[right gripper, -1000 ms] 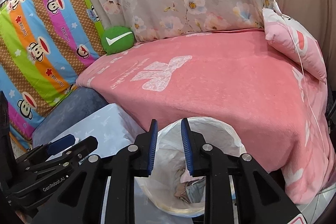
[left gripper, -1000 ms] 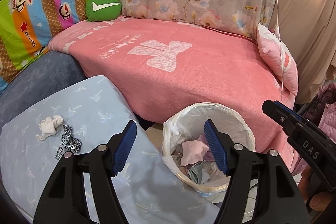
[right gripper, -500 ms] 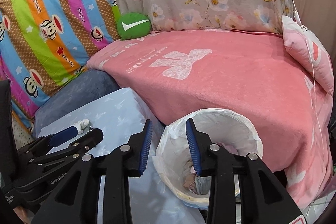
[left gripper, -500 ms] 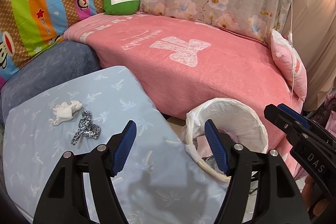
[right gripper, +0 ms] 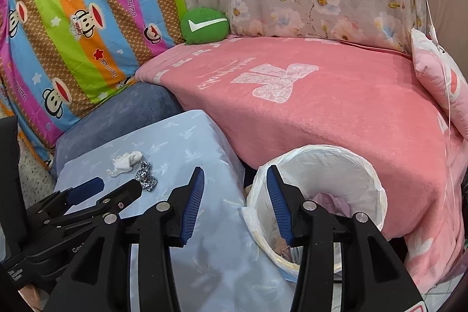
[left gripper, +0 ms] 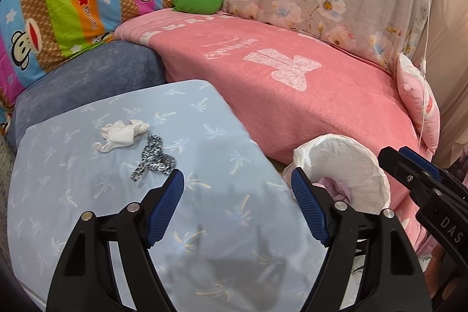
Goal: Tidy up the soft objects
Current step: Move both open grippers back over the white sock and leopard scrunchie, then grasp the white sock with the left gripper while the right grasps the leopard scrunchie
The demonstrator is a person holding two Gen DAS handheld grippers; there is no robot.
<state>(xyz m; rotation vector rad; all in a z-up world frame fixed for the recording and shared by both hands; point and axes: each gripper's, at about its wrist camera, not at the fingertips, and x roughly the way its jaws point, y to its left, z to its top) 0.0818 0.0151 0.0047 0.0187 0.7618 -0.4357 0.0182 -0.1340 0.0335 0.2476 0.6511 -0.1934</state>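
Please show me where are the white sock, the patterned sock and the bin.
white sock (left gripper: 121, 135), left wrist view, middle of the crumpled cloth.
patterned sock (left gripper: 155, 158), left wrist view, its bunched middle.
bin (right gripper: 361, 163), right wrist view, far rim of its white liner.

- The light blue cushion (left gripper: 204, 212) lies open across the lower middle of the left wrist view; only a white sock (left gripper: 121, 135) and a patterned sock (left gripper: 153, 158) lie on it, left of centre, just beside each other.
- The left gripper (left gripper: 237, 180) hangs over bare cushion, jaws opening, nothing between them.
- The lined bin (right gripper: 318, 195), lower right of the right wrist view, stands against the cushion's edge and the pink blanket (right gripper: 336, 113).
- The right gripper (right gripper: 234, 177) hangs by the bin's rim, jaws opening and empty.
- The blue-grey cushion (left gripper: 84, 81) closes the cushion's upper-left side.
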